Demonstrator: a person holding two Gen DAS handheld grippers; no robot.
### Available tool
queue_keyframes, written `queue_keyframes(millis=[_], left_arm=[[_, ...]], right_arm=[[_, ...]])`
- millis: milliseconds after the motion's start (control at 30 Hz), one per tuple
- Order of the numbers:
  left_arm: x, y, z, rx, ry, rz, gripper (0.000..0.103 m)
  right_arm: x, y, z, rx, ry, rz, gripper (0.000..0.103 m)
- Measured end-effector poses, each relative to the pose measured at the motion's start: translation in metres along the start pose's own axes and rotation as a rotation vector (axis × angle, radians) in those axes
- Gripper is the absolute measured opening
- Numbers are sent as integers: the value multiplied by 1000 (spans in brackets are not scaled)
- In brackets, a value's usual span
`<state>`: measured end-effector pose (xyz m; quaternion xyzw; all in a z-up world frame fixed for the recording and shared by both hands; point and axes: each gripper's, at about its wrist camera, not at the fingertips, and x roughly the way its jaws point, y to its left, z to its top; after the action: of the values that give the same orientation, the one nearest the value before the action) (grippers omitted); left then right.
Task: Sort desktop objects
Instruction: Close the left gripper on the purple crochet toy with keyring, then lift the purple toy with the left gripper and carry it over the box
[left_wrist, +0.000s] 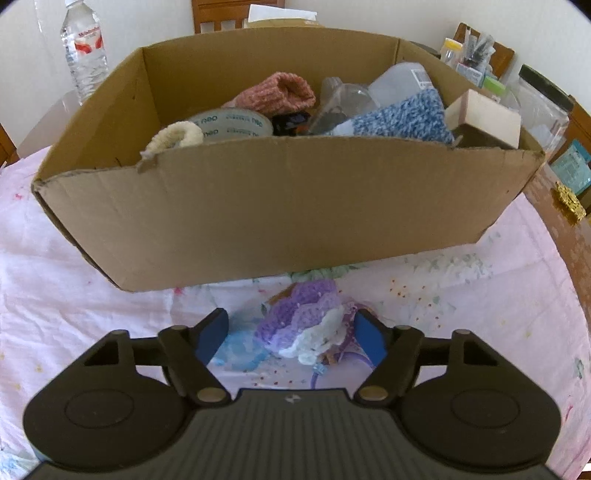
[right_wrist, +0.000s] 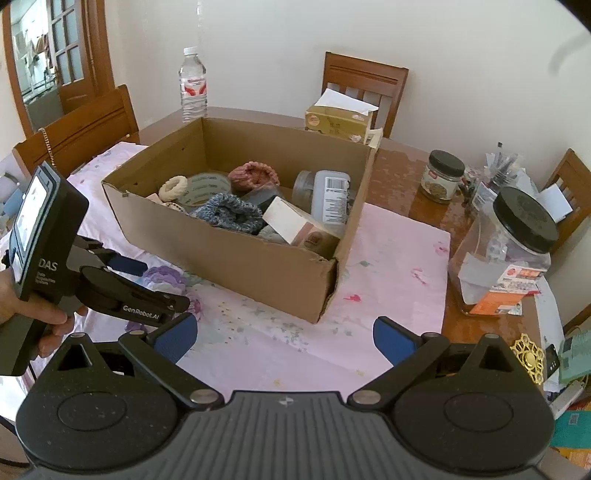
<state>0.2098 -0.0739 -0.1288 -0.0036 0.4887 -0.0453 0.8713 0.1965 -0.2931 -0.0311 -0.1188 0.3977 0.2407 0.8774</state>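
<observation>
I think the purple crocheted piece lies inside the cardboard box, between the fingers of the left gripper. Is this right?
Not quite. The purple crocheted piece lies on the pink tablecloth in front of the cardboard box, not inside it. It is indeed between the fingers of the left gripper, as the left wrist view shows.

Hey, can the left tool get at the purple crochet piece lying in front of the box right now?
Probably yes. The left tool already straddles the purple crochet piece on the cloth, one pad at each side, nothing between. The box stands just behind, not in the way.
</observation>
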Motion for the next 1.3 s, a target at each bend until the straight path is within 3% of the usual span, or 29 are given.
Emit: queue_keyframes(millis=[100, 267, 667, 1300], left_arm=[[0, 0, 1, 0, -2, -10, 67], [-3, -2, 3, 11, -6, -33, 49], [-13, -4, 4, 50, 5, -68, 40], [-51, -9, 23, 193, -34, -86, 39]], right_arm=[[0, -1, -1, 6, 6, -7, 103], [1, 0, -1, 11, 7, -5, 103], [-2, 6, 4, 0, -8, 8, 103], [-12, 3, 1, -3, -52, 37, 103]])
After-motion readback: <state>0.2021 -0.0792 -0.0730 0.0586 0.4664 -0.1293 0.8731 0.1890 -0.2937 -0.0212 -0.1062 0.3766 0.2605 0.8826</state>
